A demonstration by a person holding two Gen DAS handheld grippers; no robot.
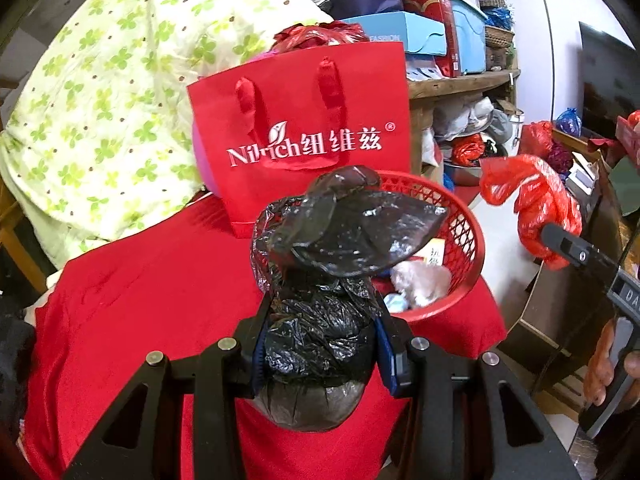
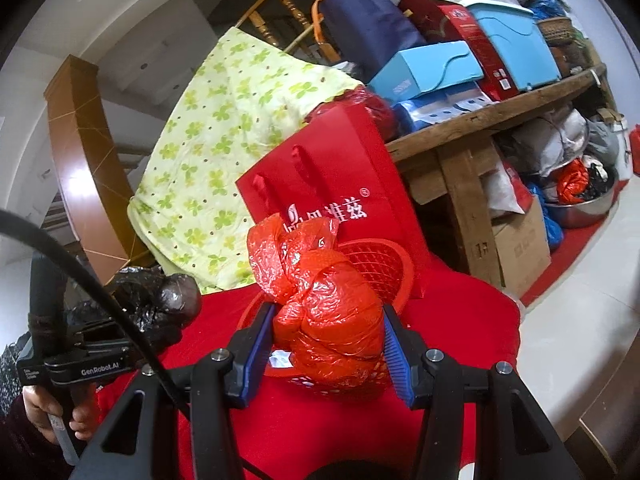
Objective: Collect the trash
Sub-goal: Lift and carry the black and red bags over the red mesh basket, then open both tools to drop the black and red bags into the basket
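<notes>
My left gripper (image 1: 320, 344) pinches a black trash bag (image 1: 320, 320); my right gripper (image 2: 328, 344) pinches a red one (image 2: 332, 320). The red basket (image 1: 464, 232) lies just ahead; slack plastic could slip and miss it.

Red gift bag (image 1: 304, 136), clover-print quilt (image 1: 108, 120), blue boxes (image 2: 432, 68)

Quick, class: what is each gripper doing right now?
Left gripper: shut on the black plastic bag.
Right gripper: shut on the red plastic bag.
</notes>
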